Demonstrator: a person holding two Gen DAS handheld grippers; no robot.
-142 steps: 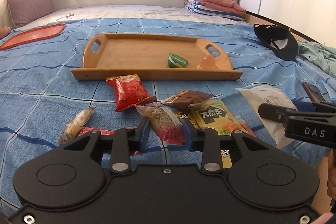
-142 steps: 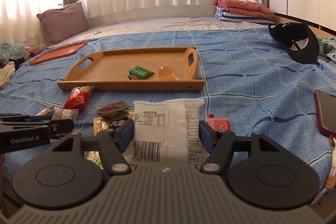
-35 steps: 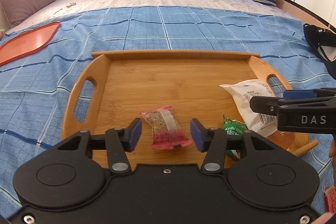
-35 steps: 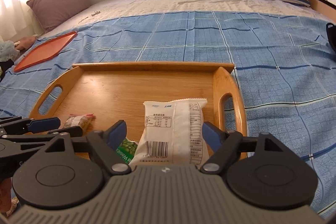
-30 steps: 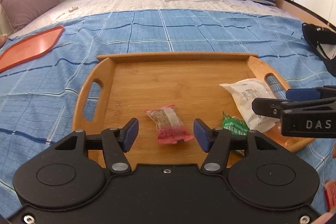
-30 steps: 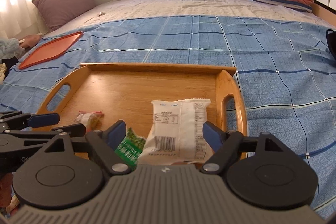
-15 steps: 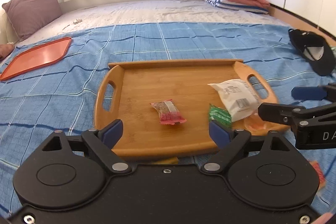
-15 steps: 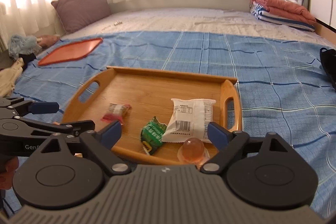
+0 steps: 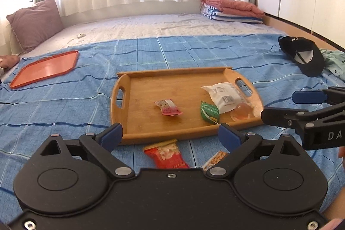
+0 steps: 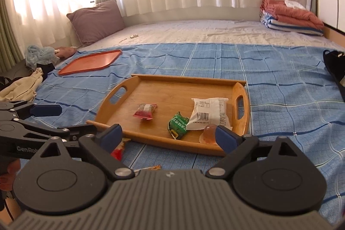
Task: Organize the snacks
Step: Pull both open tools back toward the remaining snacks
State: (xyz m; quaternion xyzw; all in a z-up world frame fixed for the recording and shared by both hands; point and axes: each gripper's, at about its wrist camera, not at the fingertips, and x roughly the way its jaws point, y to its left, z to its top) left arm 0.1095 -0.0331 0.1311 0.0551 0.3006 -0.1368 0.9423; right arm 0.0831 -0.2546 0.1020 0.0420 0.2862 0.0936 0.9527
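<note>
Left wrist view: the left gripper (image 9: 170,136) is opening, nothing between its jaws. At center, the wooden tray (image 9: 151,87) holds a pink packet (image 9: 168,107), green packet (image 9: 209,111), white bag (image 9: 225,96) and jelly cup (image 9: 241,114).

Right wrist view: the right gripper (image 10: 169,136) is opening too, empty; the same four snacks lie in the tray's right half.

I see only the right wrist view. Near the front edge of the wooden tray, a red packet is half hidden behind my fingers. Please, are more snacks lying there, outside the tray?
Observer: Yes. The left wrist view shows two on the blue blanket in front of the wooden tray: the red packet and an orange-brown packet to its right.
Operator: Does the left gripper hold anything?
Observer: No. Its jaws are opening and its fingers grip nothing.
Operator: What is the black thing at my right edge?
Observer: A black cap, lying on the blanket beside a pale green garment.
</note>
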